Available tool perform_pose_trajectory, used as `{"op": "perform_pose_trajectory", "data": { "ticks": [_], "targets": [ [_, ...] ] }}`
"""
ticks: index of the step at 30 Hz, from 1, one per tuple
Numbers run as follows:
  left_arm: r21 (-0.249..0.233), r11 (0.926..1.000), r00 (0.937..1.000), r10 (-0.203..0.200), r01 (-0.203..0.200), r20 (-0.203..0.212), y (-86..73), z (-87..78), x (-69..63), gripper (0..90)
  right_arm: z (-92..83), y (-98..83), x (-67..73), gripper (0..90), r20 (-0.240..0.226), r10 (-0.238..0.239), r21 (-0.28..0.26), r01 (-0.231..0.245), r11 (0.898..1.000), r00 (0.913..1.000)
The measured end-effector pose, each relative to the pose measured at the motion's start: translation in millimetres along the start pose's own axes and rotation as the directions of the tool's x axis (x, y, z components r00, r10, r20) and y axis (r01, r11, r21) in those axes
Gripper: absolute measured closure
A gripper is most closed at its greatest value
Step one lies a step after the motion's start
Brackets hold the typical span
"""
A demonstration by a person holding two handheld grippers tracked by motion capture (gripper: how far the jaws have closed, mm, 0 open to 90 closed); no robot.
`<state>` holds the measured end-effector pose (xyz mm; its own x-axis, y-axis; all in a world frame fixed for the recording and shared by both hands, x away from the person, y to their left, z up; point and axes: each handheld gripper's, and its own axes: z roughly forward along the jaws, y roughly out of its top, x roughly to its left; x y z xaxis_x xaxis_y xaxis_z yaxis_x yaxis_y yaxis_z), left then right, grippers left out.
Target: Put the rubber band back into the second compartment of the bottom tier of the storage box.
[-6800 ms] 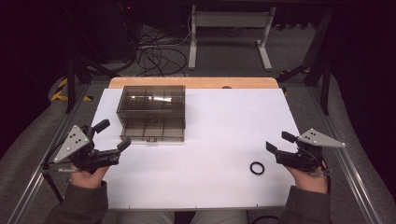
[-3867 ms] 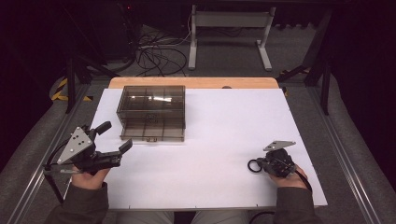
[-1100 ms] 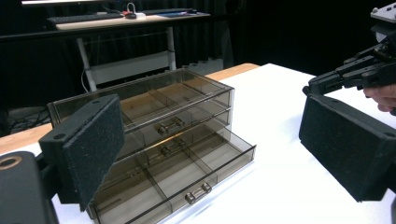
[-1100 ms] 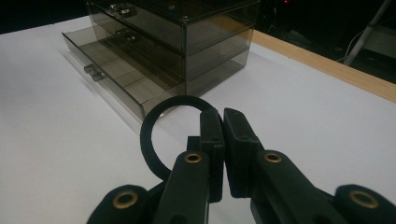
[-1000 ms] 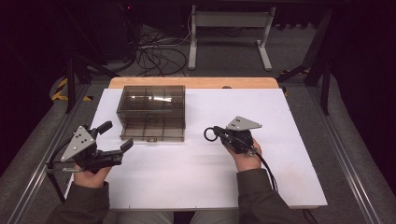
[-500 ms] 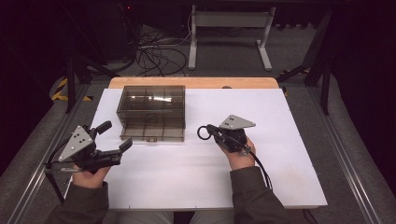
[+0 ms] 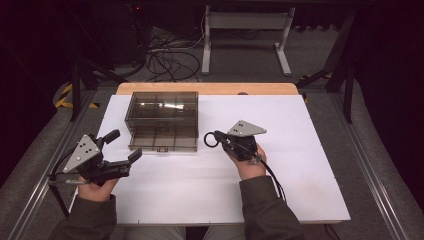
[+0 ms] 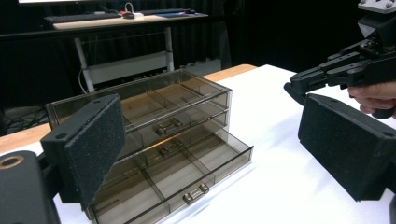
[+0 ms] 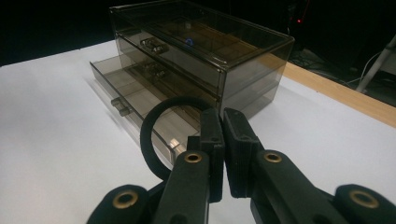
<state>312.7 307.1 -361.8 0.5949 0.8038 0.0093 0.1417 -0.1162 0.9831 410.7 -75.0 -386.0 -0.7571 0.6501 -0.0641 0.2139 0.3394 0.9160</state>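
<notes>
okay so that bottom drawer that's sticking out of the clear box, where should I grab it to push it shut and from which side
Take the bottom drawer by its small metal handle at the middle of the front panel, coming from the front, the person's side. The handle juts out, and the left claw stands open just in front-left of the drawer box.

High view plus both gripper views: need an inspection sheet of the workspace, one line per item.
Surface: white tabletop with a wooden strip along its far edge.
Job's things: black elastic ring; smoky transparent plastic drawer box, bottom drawer pulled out, its compartments look empty.
Clutter: nothing seen.
Grippers: right gripper shut on the ring, near the open drawer; left gripper open, holding nothing, left of the box.
Cables: black cable trails from the right gripper; tangle of cables on the floor beyond.
Surroundings: dark room, grey desk frame behind.
</notes>
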Motion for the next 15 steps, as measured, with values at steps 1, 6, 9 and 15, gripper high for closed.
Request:
{"op": "perform_pose_trajectory", "data": {
  "ticks": [1,6,9,15],
  "targets": [
    [0.000,1.0000,1.0000,0.000,0.000,0.001,0.0,0.0,0.0,8.4,1.5,1.2,0.8,87.7,-0.003,-0.005,-0.003,0.005,1.000,1.0000],
    [-0.001,1.0000,1.0000,0.000,0.000,0.000,0.4,-1.4,1.0,8.4,8.6,6.7,6.1,87.7,-0.013,-0.008,-0.012,0.008,1.000,0.9999],
    [-0.004,1.0000,1.0000,-0.003,0.003,-0.002,0.5,-2.2,1.8,8.4,12.4,9.4,8.0,87.7,-0.018,-0.009,-0.016,0.009,1.000,0.9998],
    [0.002,1.0000,1.0000,0.003,-0.003,-0.003,1.1,-2.8,2.7,8.4,20.8,14.1,12.0,87.7,-0.030,-0.010,-0.026,0.009,1.000,0.9995]
  ]
}}
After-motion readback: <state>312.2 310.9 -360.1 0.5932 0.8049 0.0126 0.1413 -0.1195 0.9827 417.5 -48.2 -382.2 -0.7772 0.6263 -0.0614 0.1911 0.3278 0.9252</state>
